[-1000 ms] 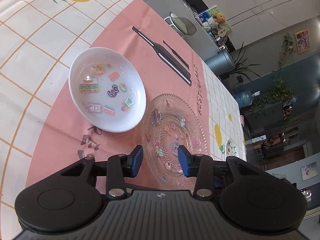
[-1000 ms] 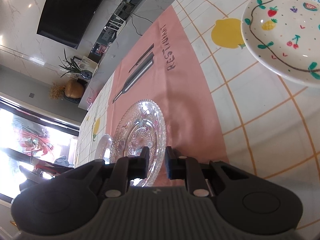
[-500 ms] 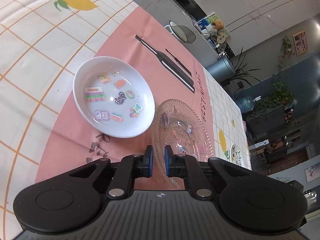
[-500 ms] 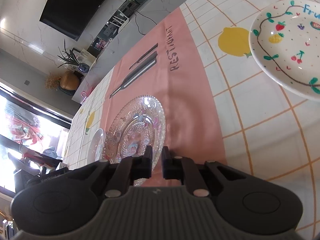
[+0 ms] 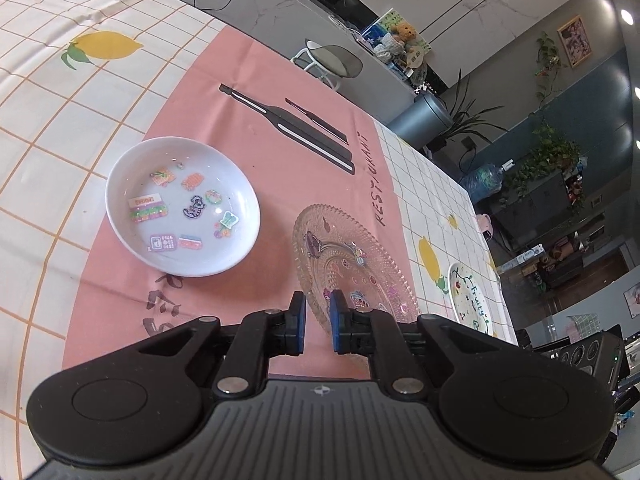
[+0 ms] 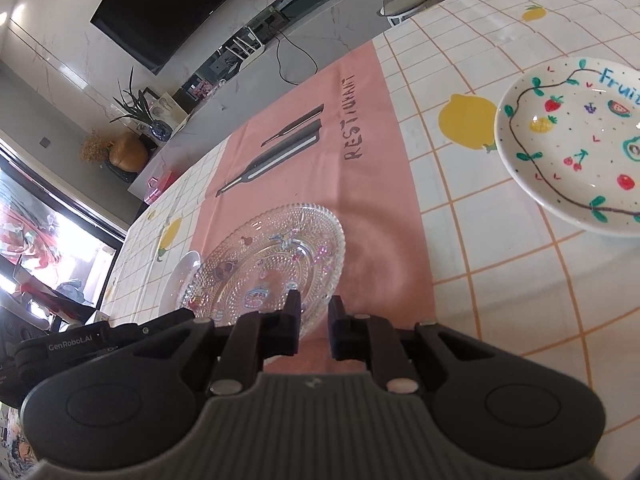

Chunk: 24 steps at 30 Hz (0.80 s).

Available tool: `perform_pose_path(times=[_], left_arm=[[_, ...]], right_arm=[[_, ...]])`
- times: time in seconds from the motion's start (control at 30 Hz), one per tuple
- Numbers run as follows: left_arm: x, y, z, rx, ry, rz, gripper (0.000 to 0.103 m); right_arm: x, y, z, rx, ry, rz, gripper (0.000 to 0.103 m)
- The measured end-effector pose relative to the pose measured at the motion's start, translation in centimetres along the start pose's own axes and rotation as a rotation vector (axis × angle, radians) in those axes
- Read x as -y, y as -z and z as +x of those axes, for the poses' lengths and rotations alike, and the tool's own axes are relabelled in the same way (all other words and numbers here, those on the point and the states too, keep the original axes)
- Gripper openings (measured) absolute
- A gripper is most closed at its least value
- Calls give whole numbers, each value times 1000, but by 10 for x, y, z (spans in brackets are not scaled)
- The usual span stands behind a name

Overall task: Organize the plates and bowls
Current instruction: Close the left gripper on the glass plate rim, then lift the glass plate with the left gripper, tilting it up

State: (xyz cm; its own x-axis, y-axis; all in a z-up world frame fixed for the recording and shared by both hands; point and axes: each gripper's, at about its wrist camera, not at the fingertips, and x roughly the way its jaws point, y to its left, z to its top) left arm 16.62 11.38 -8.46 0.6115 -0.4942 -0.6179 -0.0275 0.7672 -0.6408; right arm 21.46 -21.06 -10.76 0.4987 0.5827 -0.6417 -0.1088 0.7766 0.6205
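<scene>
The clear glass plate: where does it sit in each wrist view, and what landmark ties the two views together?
Left wrist: glass plate lower centre-right, its near rim between the left gripper's pads.
Right wrist: glass plate lower centre-left, its rim between the right gripper's pads.
Shared landmark: RESTAURANT lettering on the pink cloth.

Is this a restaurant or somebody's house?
Probably a home's living and dining room. The tablecloth says "RESTAURANT", but that's only print. A big television hangs on the wall, a teddy bear sits nearby, and houseplants stand about.
</scene>
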Motion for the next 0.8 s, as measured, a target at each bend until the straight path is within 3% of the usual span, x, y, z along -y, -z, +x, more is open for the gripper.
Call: perform_pose_path(times=[0.53,0.8], left_arm=[[26,-7,-11,-25,101,66,14],[49,0,-6,-123,134,149,16]], right_arm=[[1,2,-44,70,-20,71,12],[1,15,-80,91,19,97,12]])
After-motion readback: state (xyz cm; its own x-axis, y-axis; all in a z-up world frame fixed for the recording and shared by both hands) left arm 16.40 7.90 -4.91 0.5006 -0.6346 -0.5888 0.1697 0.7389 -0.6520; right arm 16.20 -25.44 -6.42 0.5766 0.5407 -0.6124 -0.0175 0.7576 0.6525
